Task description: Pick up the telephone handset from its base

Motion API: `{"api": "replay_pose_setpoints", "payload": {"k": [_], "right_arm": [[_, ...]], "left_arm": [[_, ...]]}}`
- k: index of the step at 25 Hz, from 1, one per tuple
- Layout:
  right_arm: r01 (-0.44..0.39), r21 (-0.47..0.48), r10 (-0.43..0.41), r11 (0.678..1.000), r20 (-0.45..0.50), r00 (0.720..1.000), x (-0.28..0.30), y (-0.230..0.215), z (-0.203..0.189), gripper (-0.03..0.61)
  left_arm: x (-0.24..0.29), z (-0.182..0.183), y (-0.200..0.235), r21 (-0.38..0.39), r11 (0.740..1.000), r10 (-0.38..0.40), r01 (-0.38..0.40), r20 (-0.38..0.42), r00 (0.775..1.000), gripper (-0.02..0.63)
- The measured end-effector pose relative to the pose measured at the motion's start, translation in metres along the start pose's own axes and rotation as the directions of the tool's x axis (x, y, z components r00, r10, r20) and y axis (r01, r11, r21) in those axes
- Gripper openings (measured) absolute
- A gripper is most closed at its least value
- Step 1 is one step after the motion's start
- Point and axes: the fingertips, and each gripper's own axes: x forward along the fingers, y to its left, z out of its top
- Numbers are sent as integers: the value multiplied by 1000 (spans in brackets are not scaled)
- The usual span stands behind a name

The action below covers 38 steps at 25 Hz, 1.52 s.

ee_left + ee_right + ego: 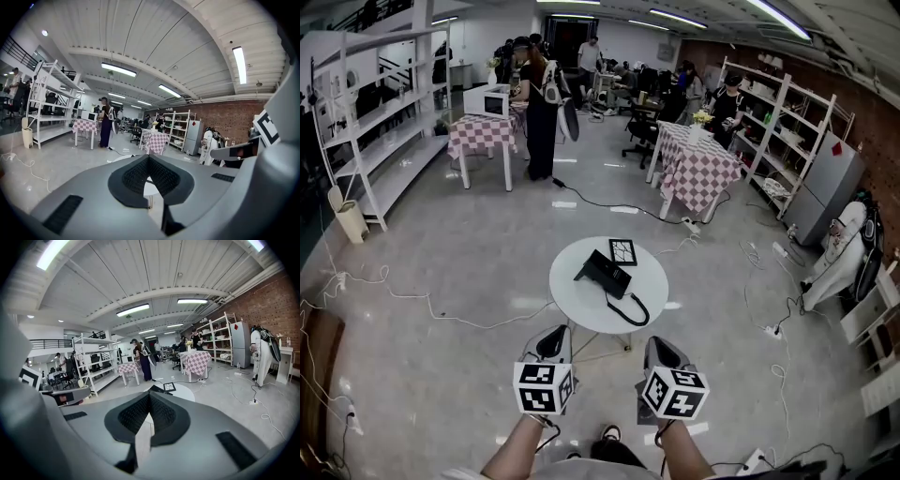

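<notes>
- Step in hand: the reach has barely started. The left gripper point(551, 343) and the right gripper point(662, 353) hang side by side short of the near edge of the round table point(574, 307), well apart from the telephone point(602, 274).
- The telephone sits about mid-tabletop. Its handset point(607, 265) seems to lie in place on the base. The cord point(630, 309) curls toward the near right edge, and a marker card point(622, 251) lies just beyond, by the far edge.
- Both grippers have their jaws pressed together with nothing between them.
- Next move, as I judge it: spread one gripper's jaws, carry it over the near edge, straddle the handset and close. The other gripper could steady the base.
- Hard to make out: handset and base are both black, so the seam between them is unclear. The left gripper view hides the telephone behind its own jaws, and the right gripper view shows it only small.
</notes>
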Motion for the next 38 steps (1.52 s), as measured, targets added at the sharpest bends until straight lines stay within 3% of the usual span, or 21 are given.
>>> {"api": "replay_pose_setpoints", "payload": {"k": [12,23,38], "right_arm": [[-3,-10,4,1000,42,999,22,-12,20,23],[16,4,-16,1000,23,1000,53,-37,25,23],[-34,-16,34,999,-9,999,138,-68,59,23]], "left_arm": [[20,7,0,13,1000,4,-4,12,1000,15],[59,12,1,38,999,4,-4,-7,1000,15],[138,24,20,35,996,83,-82,-23,996,15]]}}
